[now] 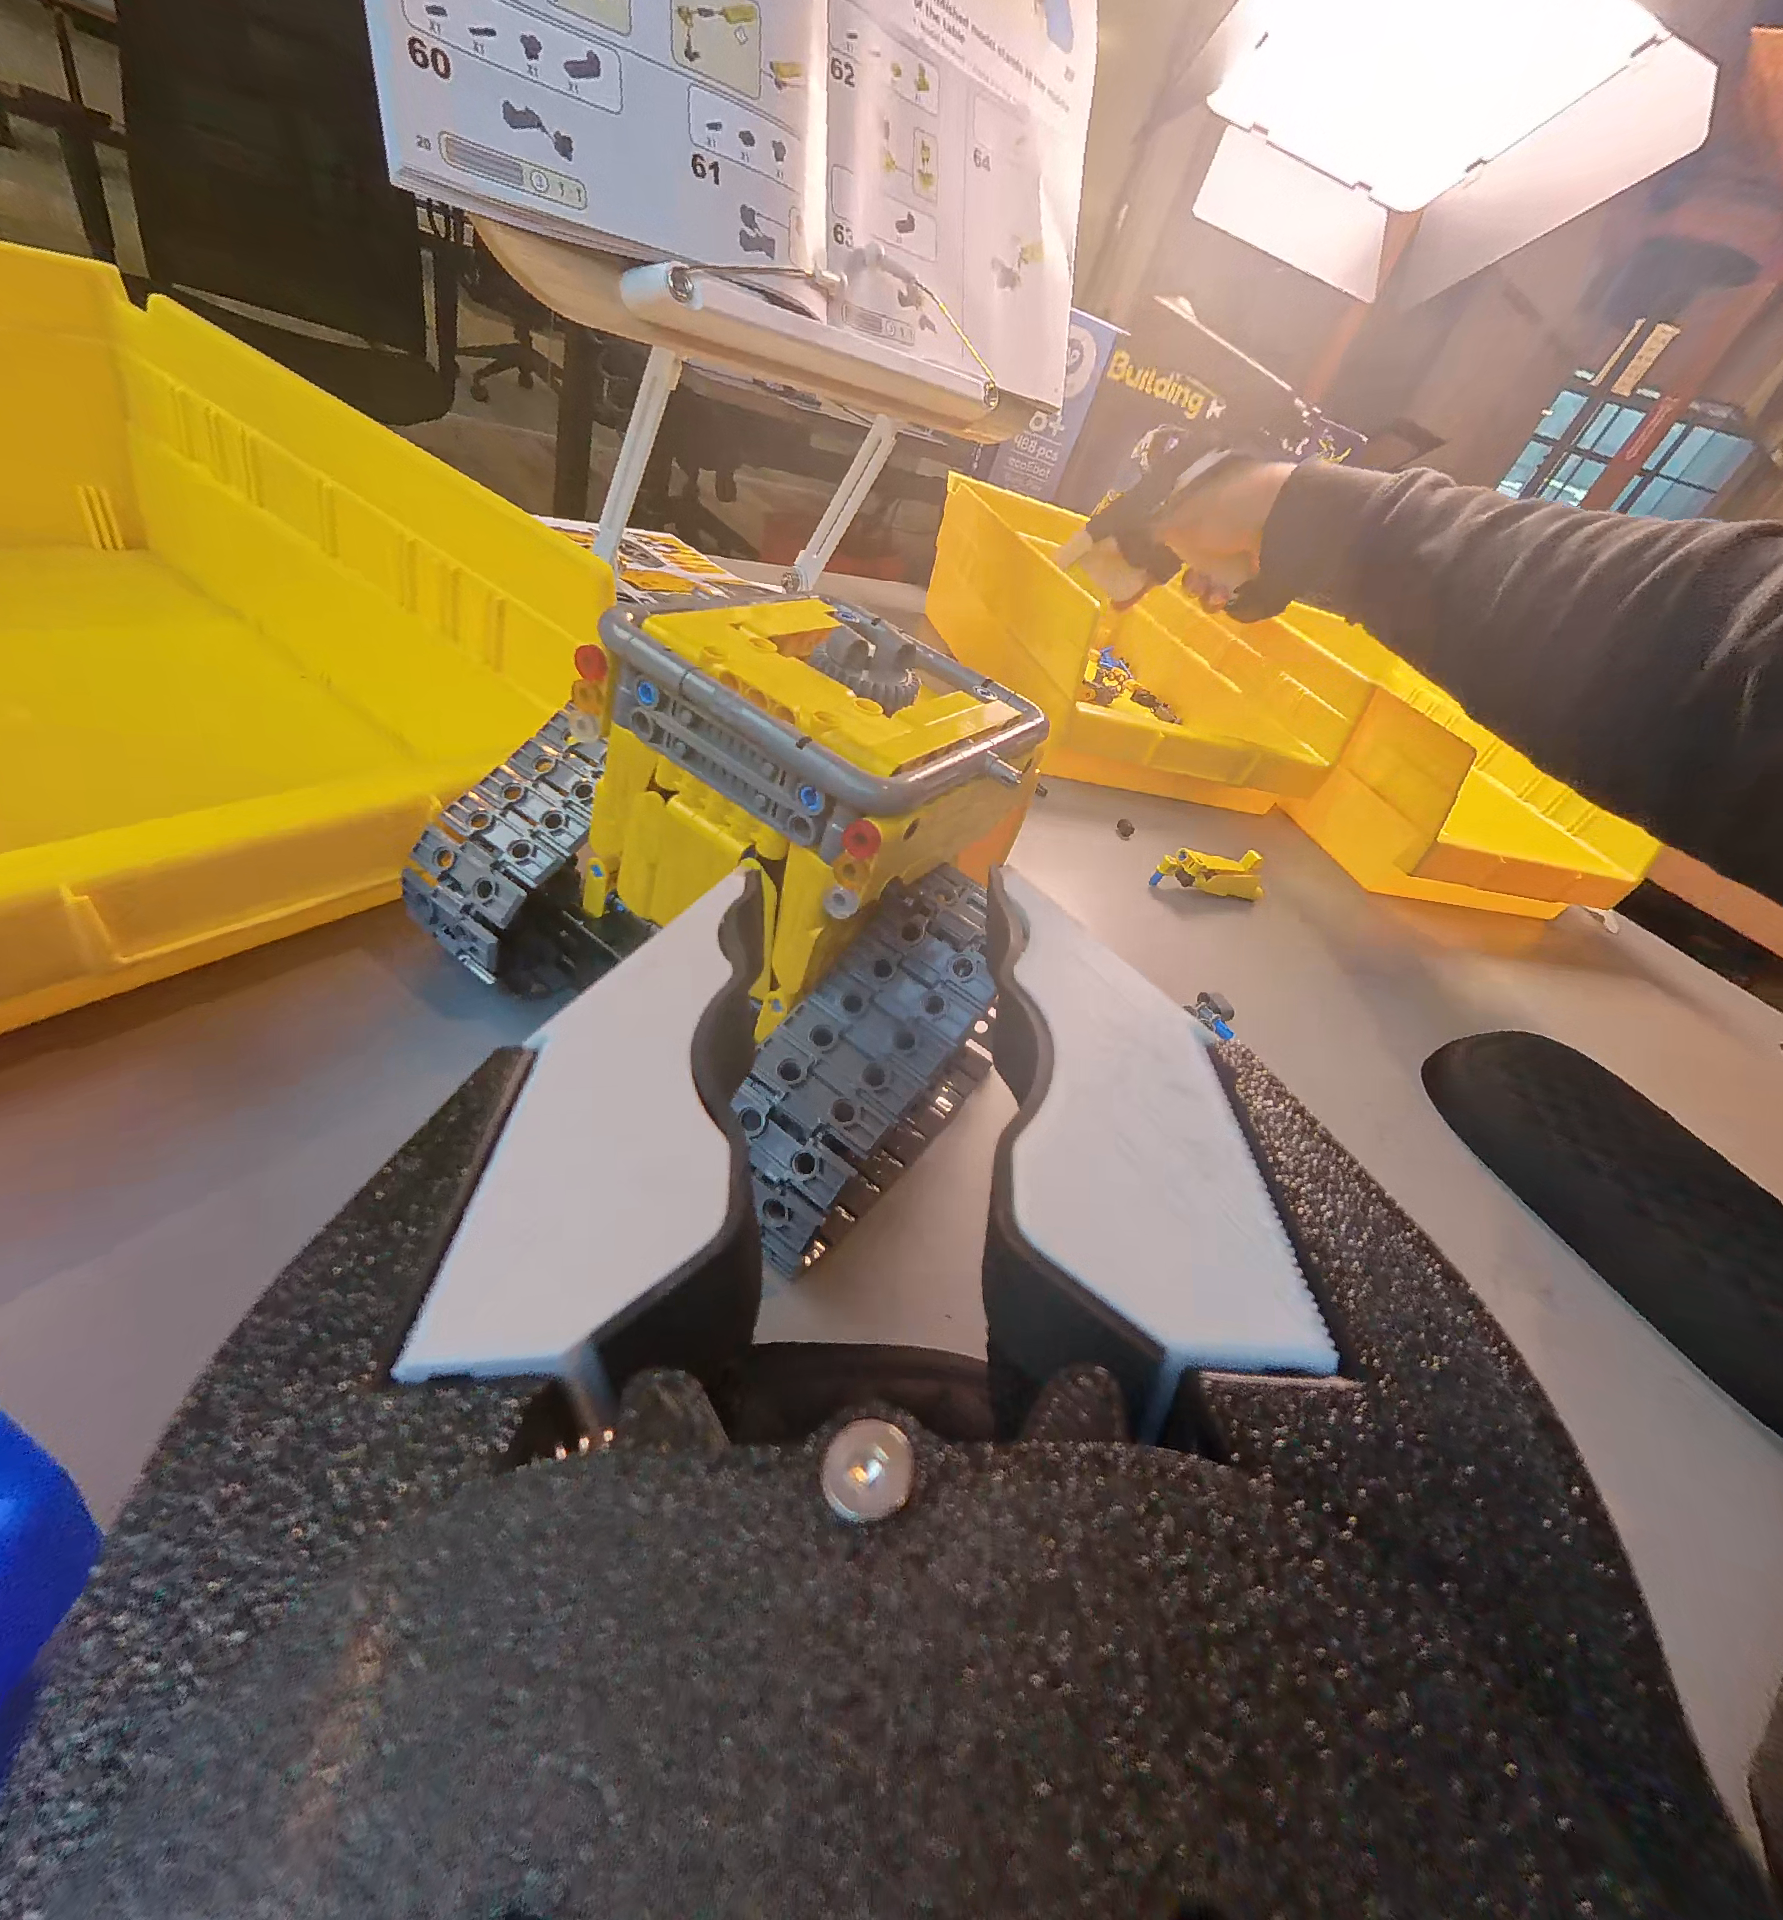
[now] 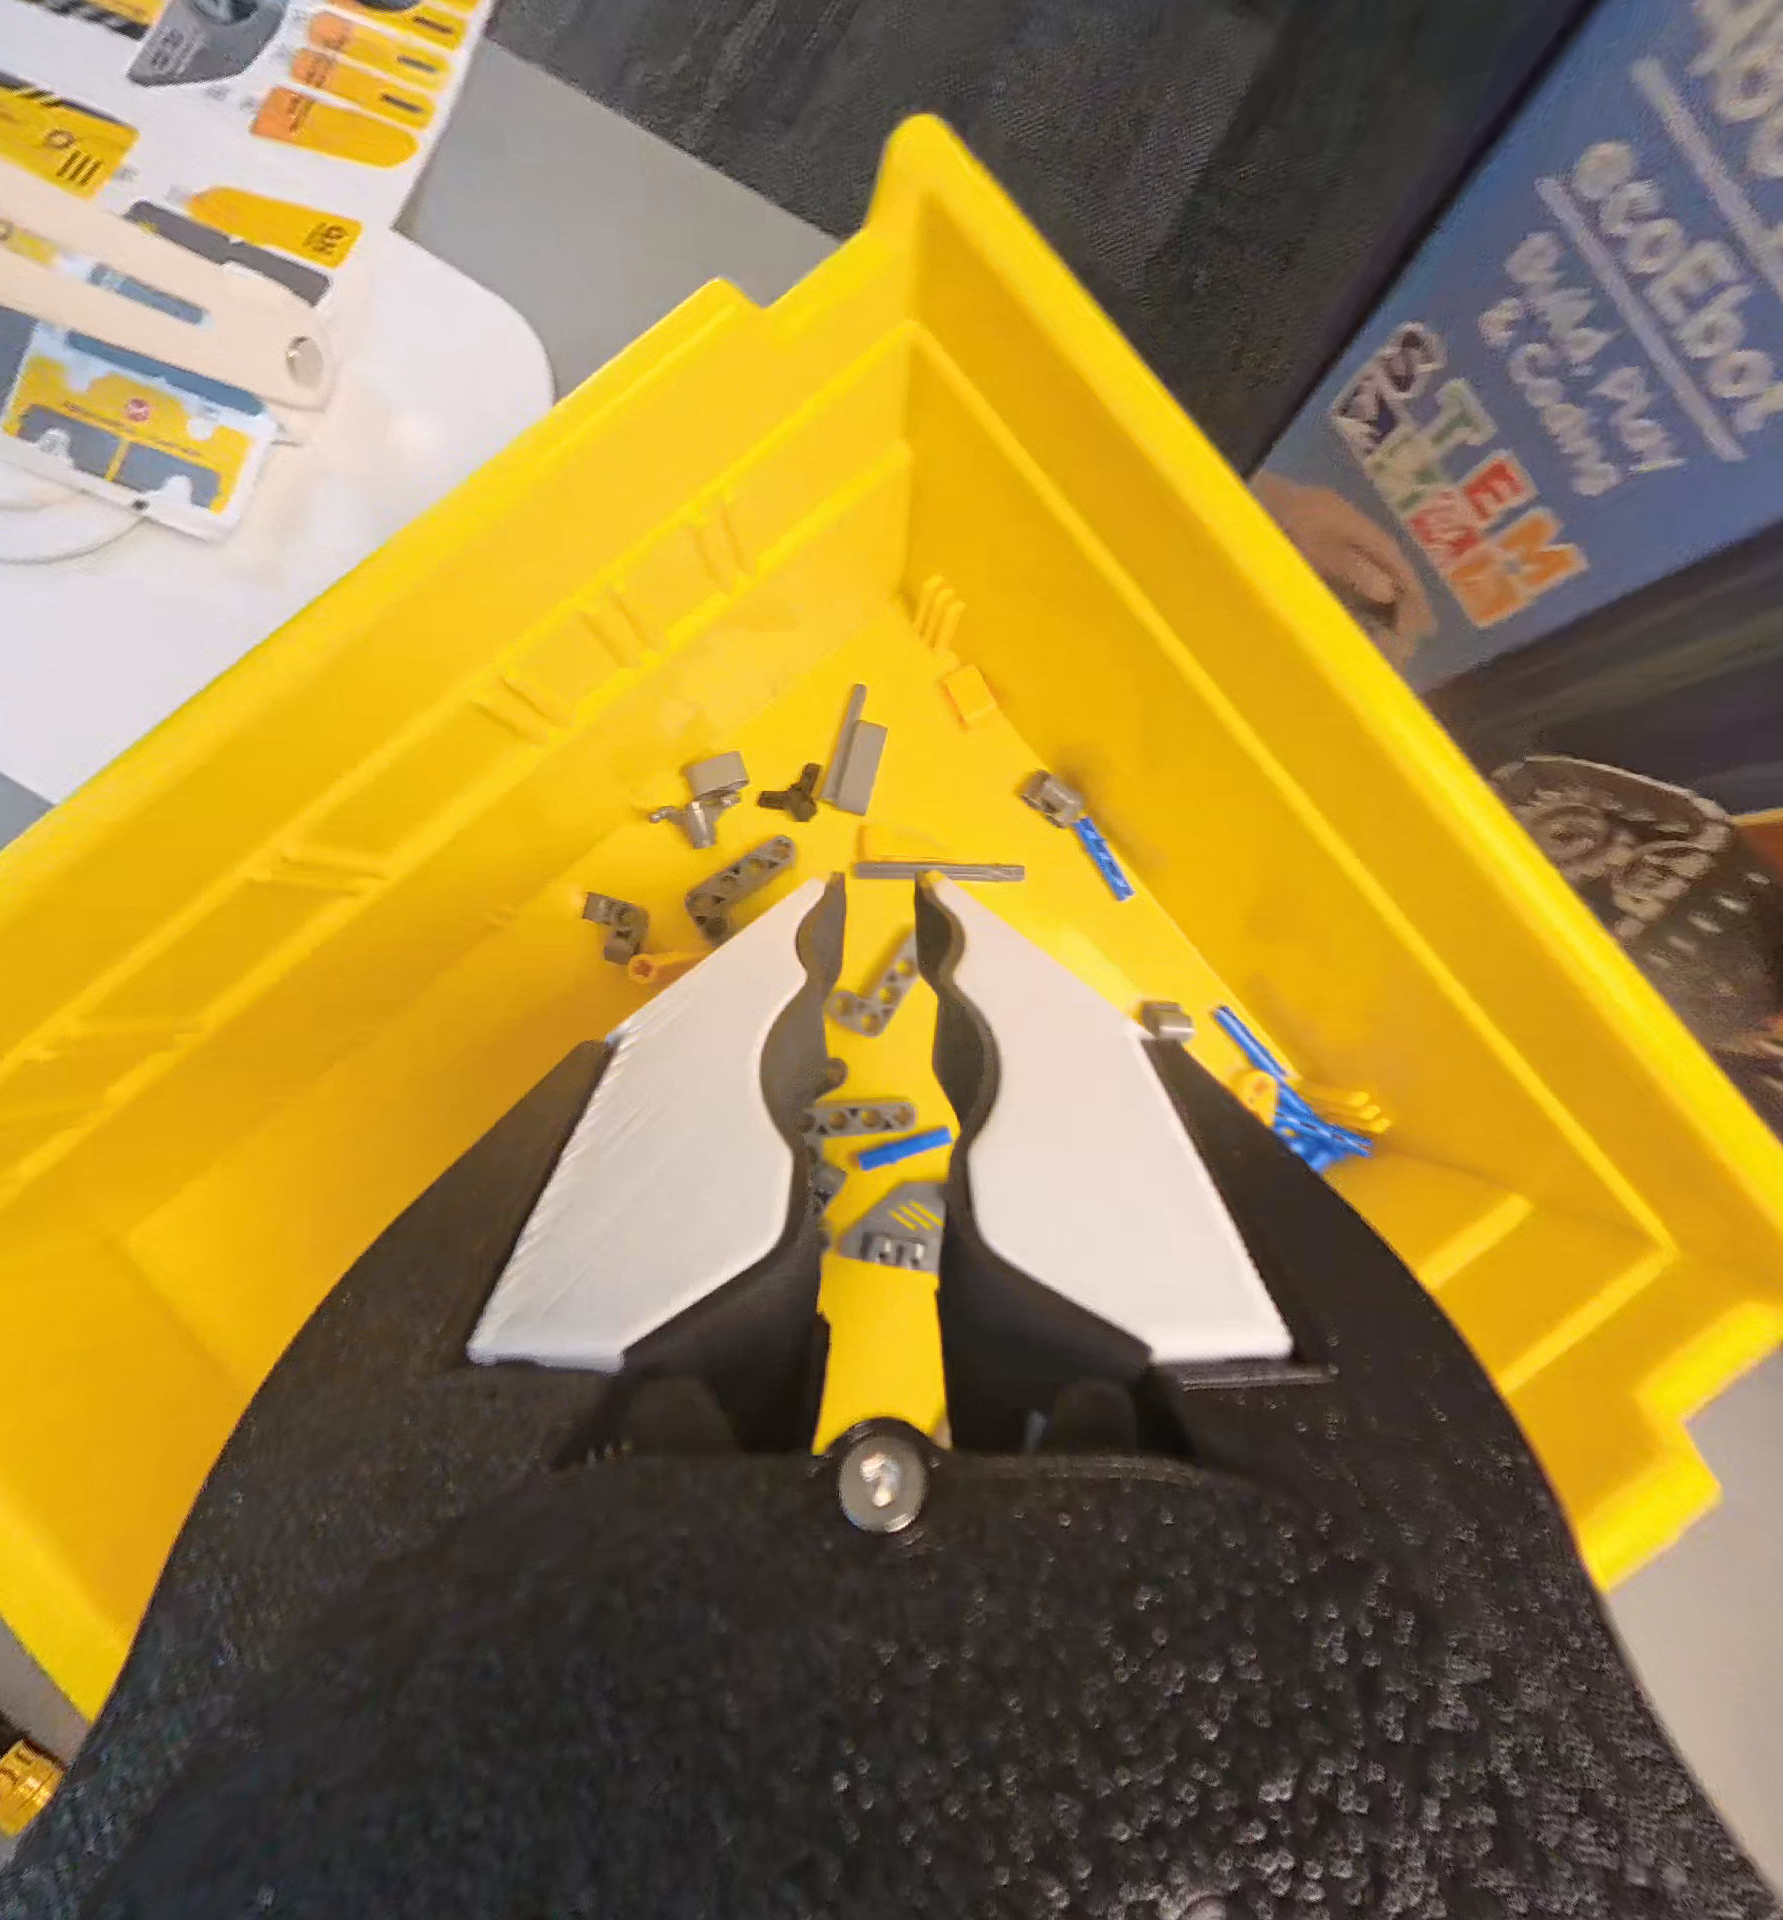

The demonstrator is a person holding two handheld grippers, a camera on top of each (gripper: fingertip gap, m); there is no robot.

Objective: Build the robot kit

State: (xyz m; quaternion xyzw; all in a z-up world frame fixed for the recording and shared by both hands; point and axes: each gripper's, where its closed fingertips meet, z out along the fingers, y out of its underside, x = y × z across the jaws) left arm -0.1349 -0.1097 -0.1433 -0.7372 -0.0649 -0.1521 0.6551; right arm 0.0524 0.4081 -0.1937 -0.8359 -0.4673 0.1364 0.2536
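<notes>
My left gripper [image 1: 871, 883] is shut on the right grey track [image 1: 866, 1049] of a yellow tracked vehicle model [image 1: 804, 748]. Both pads press on the track's sides, and the model stands tilted on the grey table [image 1: 1282, 1039]. My right gripper [image 2: 879, 883] hangs over a yellow bin [image 2: 1074, 520] of loose parts. Its fingers stand a little apart with nothing pressed between them. A grey axle [image 2: 939, 871] lies crosswise just beyond the tips, and a grey L-shaped beam [image 2: 876, 997] lies on the bin floor under the gap. In the left wrist view, a person's sleeve [image 1: 1541, 644] reaches over the bins on the right.
A large yellow bin [image 1: 191, 623] stands left of the model. An instruction booklet [image 1: 741, 125] on a white stand is behind it. More yellow bins [image 1: 1282, 707] are on the right, with a small yellow subassembly [image 1: 1214, 875] on the table. A blue box [image 2: 1593, 364] and a sticker sheet [image 2: 139, 208] flank the bin. Tip to tip, the grippers are about 55 cm apart.
</notes>
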